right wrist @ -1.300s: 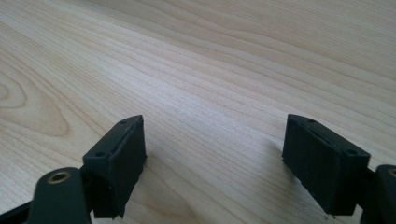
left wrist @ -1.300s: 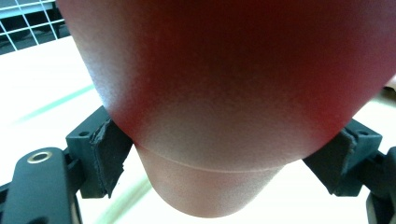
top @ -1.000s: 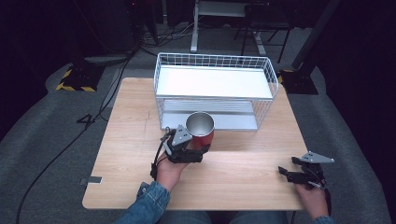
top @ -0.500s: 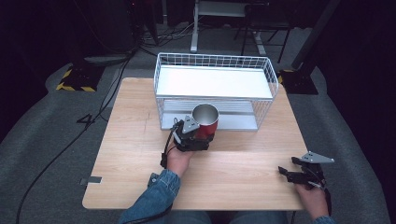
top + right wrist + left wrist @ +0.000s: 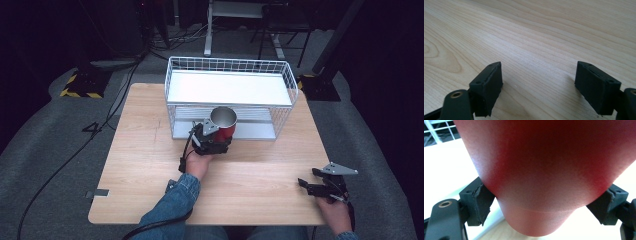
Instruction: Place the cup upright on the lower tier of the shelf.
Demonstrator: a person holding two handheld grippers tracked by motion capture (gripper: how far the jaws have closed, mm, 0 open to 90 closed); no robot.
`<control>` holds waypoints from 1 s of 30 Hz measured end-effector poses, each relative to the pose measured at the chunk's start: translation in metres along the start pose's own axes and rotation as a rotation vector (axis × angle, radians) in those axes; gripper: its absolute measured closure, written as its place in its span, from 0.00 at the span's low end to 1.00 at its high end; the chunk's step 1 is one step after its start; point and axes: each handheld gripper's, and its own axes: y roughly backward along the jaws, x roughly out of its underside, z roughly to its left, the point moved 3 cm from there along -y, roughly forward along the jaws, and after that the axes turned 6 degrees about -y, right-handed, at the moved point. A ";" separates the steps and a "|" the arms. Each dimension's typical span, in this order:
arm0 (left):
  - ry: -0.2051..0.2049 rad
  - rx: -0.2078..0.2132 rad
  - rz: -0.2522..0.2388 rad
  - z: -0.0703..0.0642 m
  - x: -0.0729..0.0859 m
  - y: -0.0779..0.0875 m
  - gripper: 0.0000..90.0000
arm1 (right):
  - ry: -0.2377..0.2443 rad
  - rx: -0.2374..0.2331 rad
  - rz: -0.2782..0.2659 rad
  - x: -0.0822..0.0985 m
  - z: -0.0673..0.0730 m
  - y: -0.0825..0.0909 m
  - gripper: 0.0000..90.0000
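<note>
A red cup with a shiny metal inside is held upright at the front of the white wire rack, level with its lower shelf. My left gripper is shut on the cup's red wall, both pads pressing its sides. Near the table's front right corner, my right gripper rests low over the wood with its jaws open and nothing between the pads.
The two-tier wire rack stands at the back middle of the wooden table, its upper white shelf bare. Cables trail over the grey floor at the left. Chair and desk legs stand behind the table.
My left gripper has carried the cup away from me and to the right, slightly lower, up to the rack's lower shelf. The right gripper has stayed where it was.
</note>
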 end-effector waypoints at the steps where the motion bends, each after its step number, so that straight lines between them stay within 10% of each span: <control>1: -0.011 -0.011 0.001 0.002 -0.001 -0.004 0.19 | 0.000 0.000 0.000 0.000 0.000 0.000 0.25; 30: 0.063 -0.117 -0.002 0.030 -0.003 -0.068 0.19 | 0.007 -0.004 -0.001 0.000 0.001 0.000 0.26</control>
